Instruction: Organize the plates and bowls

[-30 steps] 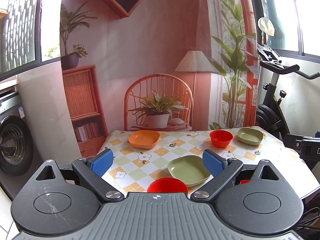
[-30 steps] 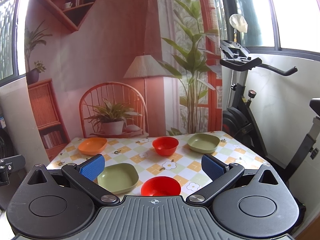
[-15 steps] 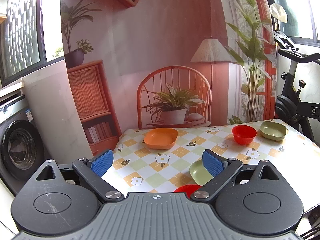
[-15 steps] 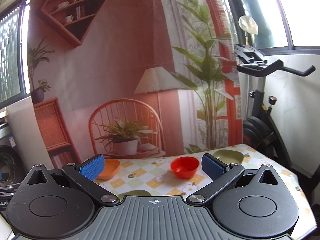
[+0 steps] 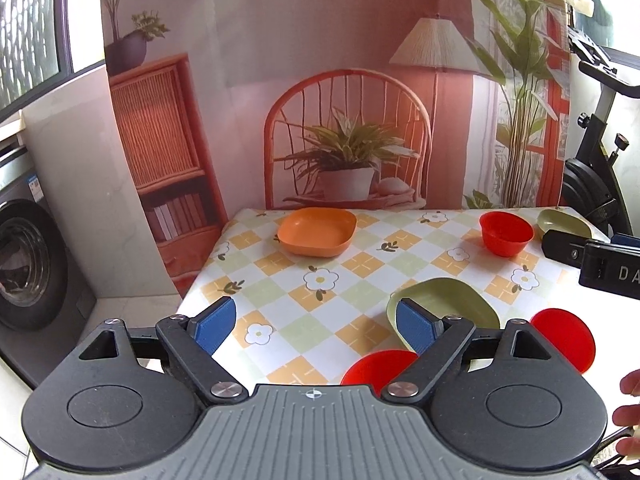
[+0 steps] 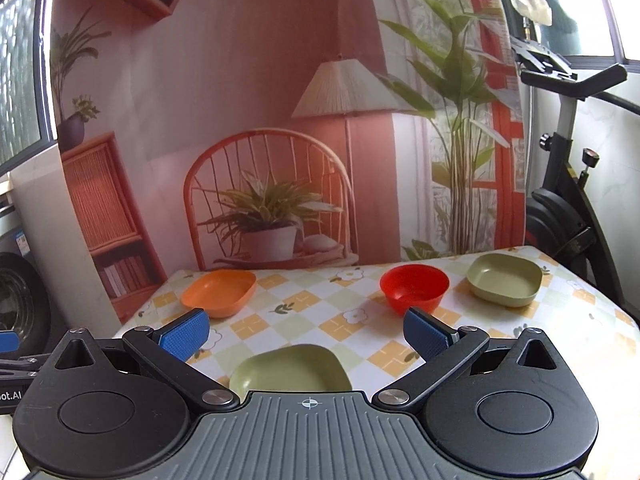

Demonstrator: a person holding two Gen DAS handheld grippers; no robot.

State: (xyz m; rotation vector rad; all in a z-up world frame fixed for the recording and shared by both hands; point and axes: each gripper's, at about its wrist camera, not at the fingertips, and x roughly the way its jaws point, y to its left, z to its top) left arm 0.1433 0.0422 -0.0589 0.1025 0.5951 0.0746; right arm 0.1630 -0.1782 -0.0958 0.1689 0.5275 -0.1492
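Observation:
Five dishes lie on the checked tablecloth [image 5: 320, 280]. At the back are an orange square bowl [image 5: 316, 232] [image 6: 220, 292], a red round bowl [image 5: 506, 234] [image 6: 414, 286] and a green square bowl [image 6: 506, 280]. A green square plate [image 5: 444, 308] [image 6: 290, 370] lies near the front edge. Red dish rims [image 5: 380, 364] show beside it, partly hidden by my left gripper's finger; another red round piece [image 5: 564, 340] sits further right. My left gripper [image 5: 316, 324] is open above the front left of the table. My right gripper [image 6: 306, 334] is open above the green plate.
A printed backdrop hangs behind the table. An exercise bike [image 6: 568, 208] stands to the right and a washing machine [image 5: 24, 264] to the left. The right gripper's black body [image 5: 600, 260] crosses the left wrist view, and a hand [image 5: 628, 400] shows at the lower right.
Both views have tilted down and come nearer the table. The green plate is back in the right wrist view. Both grippers stay open and no dish has moved.

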